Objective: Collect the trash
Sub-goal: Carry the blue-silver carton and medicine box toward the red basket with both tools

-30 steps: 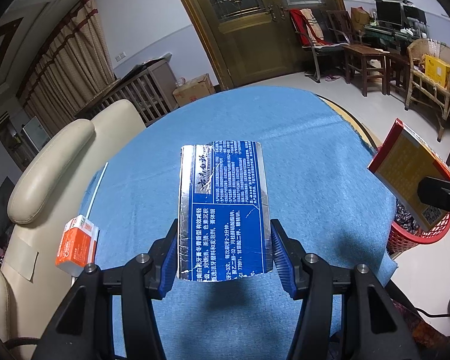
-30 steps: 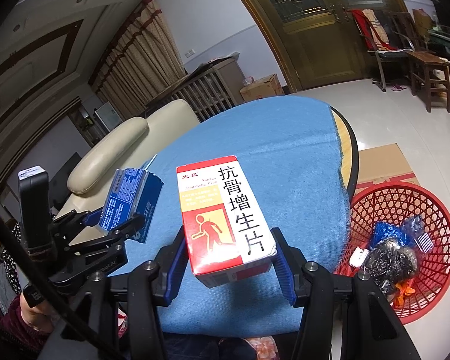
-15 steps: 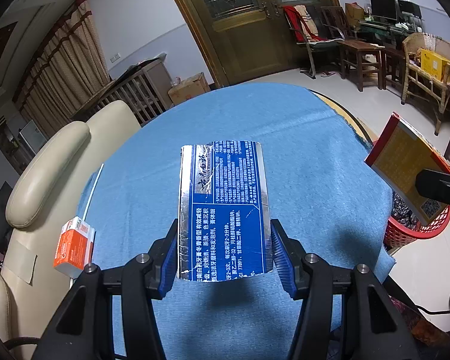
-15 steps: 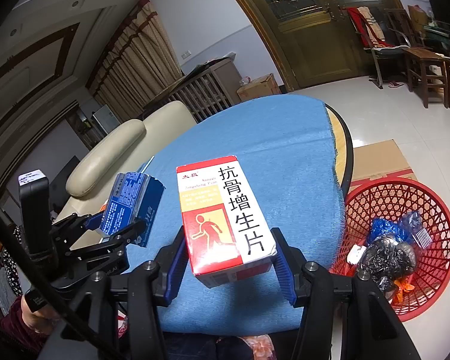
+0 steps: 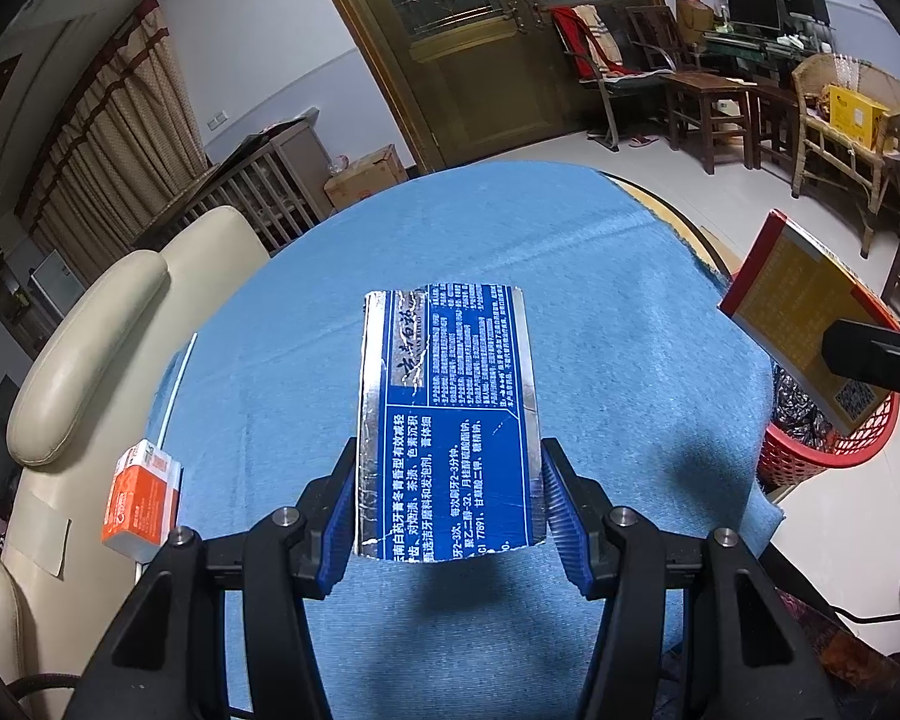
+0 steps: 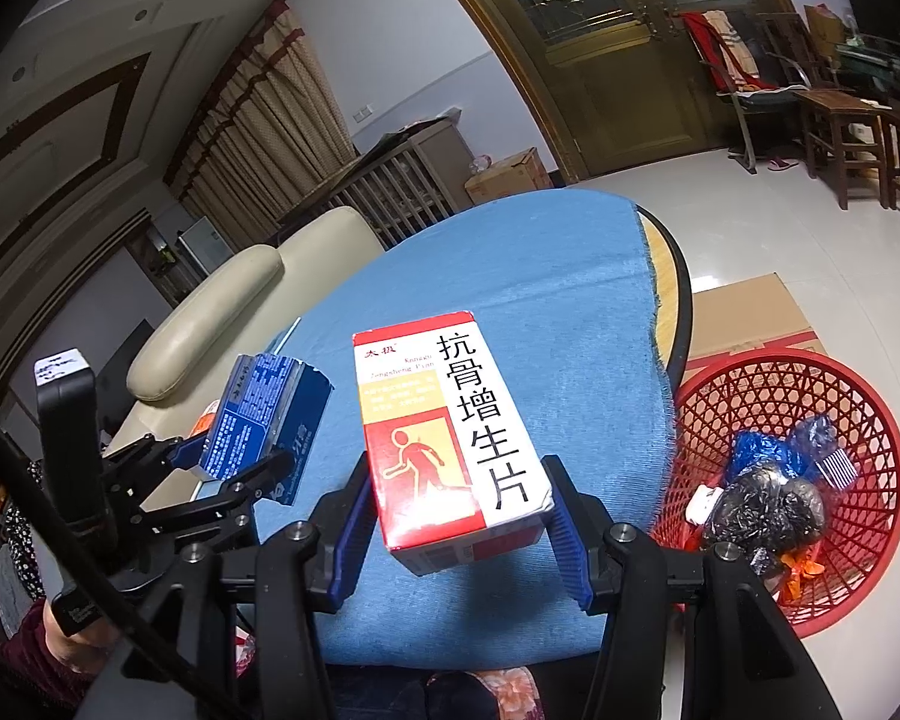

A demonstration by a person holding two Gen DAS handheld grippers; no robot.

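Table (image 5: 570,276): round, with a blue cloth on top.
Basket (image 6: 870,546): red, beside the table, trash inside.
Right gripper (image 6: 459,516): squeezes a red-and-white box (image 6: 450,426) above the table.
Left gripper (image 5: 447,501): squeezes a blue box (image 5: 450,414) above the table.
Orange box (image 5: 141,501): at the table's left edge.

We see a round table (image 5: 684,222) draped with a blue cloth (image 5: 510,240), its bare wooden rim exposed at the far right. A cream leather sofa (image 5: 84,324) stands beside the table, before tan curtains (image 5: 108,138). Behind the table we note a wooden double door (image 5: 480,42) with leaded glass, a cardboard carton (image 5: 366,174) on the floor, and wooden chairs (image 5: 708,102) along the wall. A flattened cardboard sheet (image 6: 744,318) lies on the tiled floor.
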